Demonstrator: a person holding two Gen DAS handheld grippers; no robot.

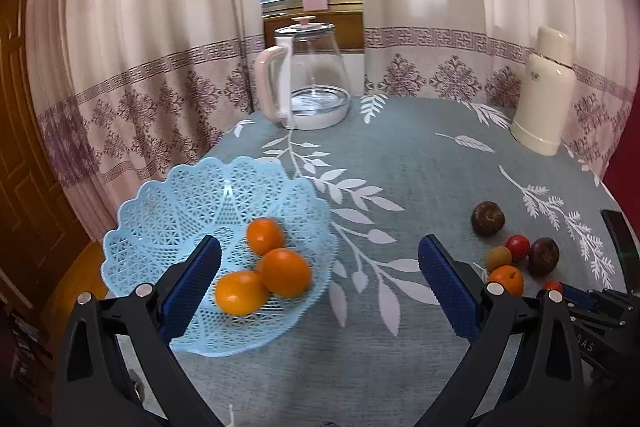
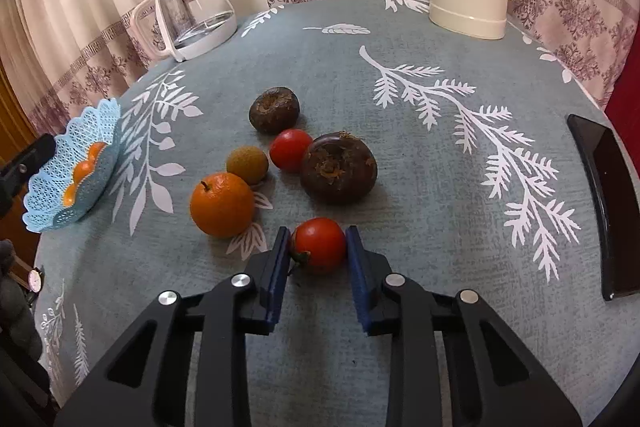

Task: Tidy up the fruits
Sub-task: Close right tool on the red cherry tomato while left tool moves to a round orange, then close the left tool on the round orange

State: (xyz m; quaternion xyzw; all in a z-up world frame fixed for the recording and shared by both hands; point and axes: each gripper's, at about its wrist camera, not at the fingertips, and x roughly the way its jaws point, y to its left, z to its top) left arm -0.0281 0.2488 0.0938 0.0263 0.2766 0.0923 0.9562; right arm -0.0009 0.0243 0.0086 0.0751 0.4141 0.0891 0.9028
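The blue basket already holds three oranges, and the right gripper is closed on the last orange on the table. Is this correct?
Not quite. The blue basket does hold three oranges, but the right gripper is closed on a red tomato, not the orange, which lies free on the cloth beside it. The right wrist view shows this.

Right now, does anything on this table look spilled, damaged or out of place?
Nothing is spilled or broken. The blue basket holds three oranges, but a fourth orange sits loose on the tablecloth among the other fruit. The right gripper is closed on a tomato; the left gripper is open.
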